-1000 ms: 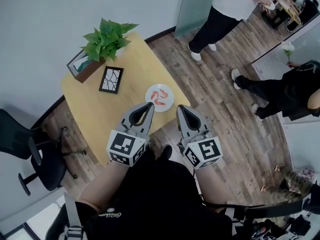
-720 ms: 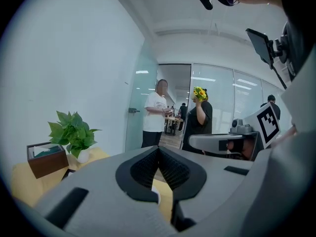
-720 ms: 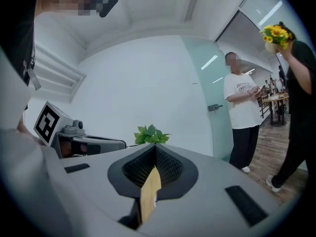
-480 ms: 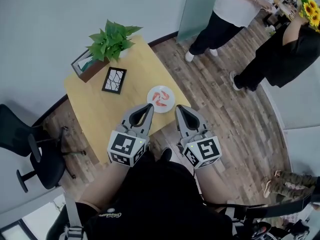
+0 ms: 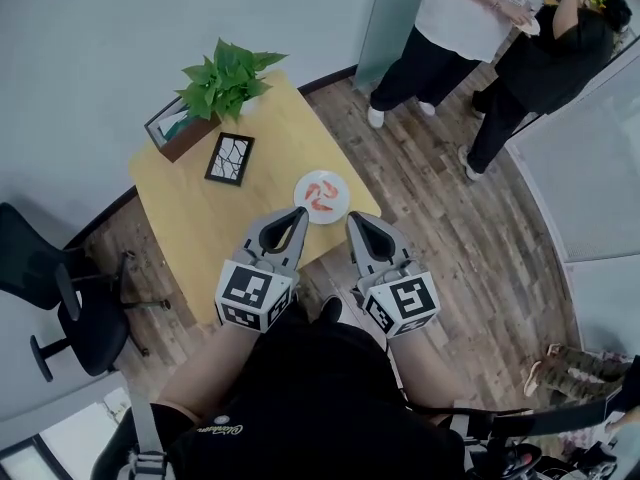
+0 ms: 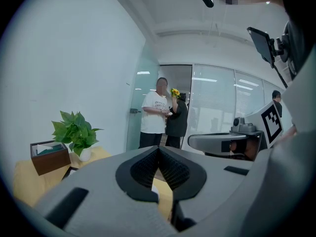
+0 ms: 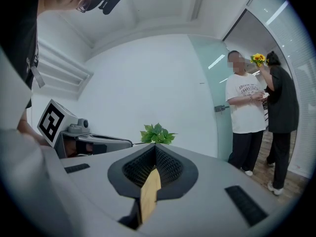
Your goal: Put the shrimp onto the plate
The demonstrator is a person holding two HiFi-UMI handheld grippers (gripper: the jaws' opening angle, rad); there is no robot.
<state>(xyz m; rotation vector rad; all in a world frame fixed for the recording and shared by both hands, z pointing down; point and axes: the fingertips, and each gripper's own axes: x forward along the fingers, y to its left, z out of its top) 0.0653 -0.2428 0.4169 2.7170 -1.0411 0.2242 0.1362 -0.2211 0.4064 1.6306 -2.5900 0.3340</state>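
Two orange shrimp (image 5: 321,195) lie on a white plate (image 5: 305,205) near the front edge of a small yellow table (image 5: 192,223) in the head view. My left gripper (image 5: 300,212) is held above the table's front edge, just near of the plate, with its tips closed together and nothing between them. My right gripper (image 5: 352,219) is beside it, above the table's front corner, also shut and empty. In the left gripper view the closed jaws (image 6: 158,149) fill the lower frame; in the right gripper view the closed jaws (image 7: 155,149) do the same.
A potted green plant (image 5: 225,76) in a wooden box (image 5: 178,133) and a framed picture (image 5: 229,158) sit at the table's far side. A black office chair (image 5: 60,298) stands left. Two people (image 5: 480,28) stand on the wood floor at upper right.
Both grippers have stayed nearly still, and the view has shifted slightly. The person in black has walked across the floor to stand next to the person in white.
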